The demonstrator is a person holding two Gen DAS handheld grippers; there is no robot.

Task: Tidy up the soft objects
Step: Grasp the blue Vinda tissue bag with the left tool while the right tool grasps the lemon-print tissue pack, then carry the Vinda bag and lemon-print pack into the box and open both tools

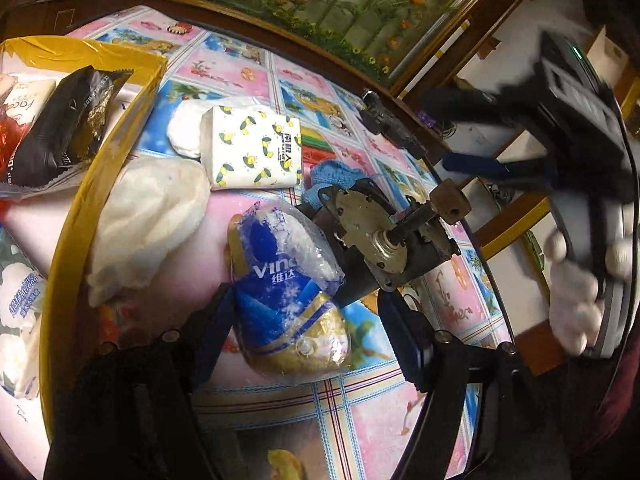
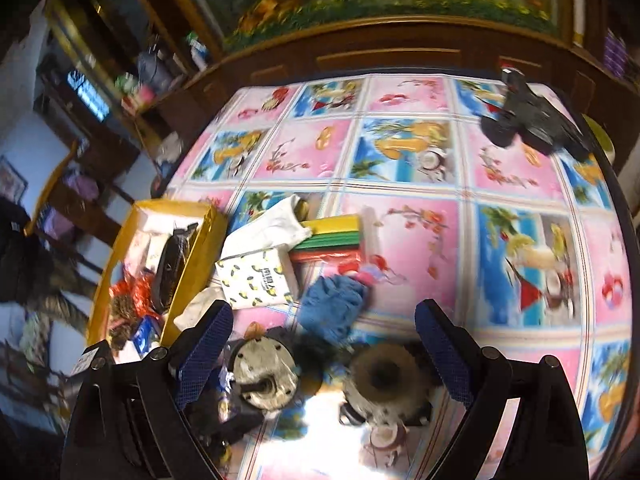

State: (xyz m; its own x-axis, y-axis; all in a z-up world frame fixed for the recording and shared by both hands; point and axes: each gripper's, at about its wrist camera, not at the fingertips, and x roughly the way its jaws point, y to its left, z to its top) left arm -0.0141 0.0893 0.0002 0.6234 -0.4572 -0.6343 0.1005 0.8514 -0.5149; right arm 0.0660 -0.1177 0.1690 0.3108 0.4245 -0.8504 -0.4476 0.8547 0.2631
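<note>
In the left wrist view my left gripper [image 1: 312, 332] is open around a blue and gold Vinda tissue pack [image 1: 288, 296] on the table, fingers apart on either side. Beyond it lie a white lemon-print tissue pack [image 1: 254, 148], a white cloth [image 1: 148, 224] and a blue cloth [image 1: 326, 174]. A yellow box [image 1: 108, 152] on the left holds a black packet [image 1: 64, 128] and other soft packs. My right gripper [image 2: 324, 344] is open and empty above the table; it shows blurred at the right of the left wrist view [image 1: 480, 136]. The lemon pack [image 2: 258, 276], blue cloth [image 2: 332, 308] and yellow box [image 2: 196, 256] show in the right wrist view.
A metal motor with a shaft [image 1: 384, 228] stands right beside the Vinda pack. A second round metal part [image 2: 384, 380] sits under the right gripper. A black tool [image 2: 528, 116] lies at the far right edge. Coloured sponges [image 2: 332, 236] lie mid-table. A wooden cabinet backs the table.
</note>
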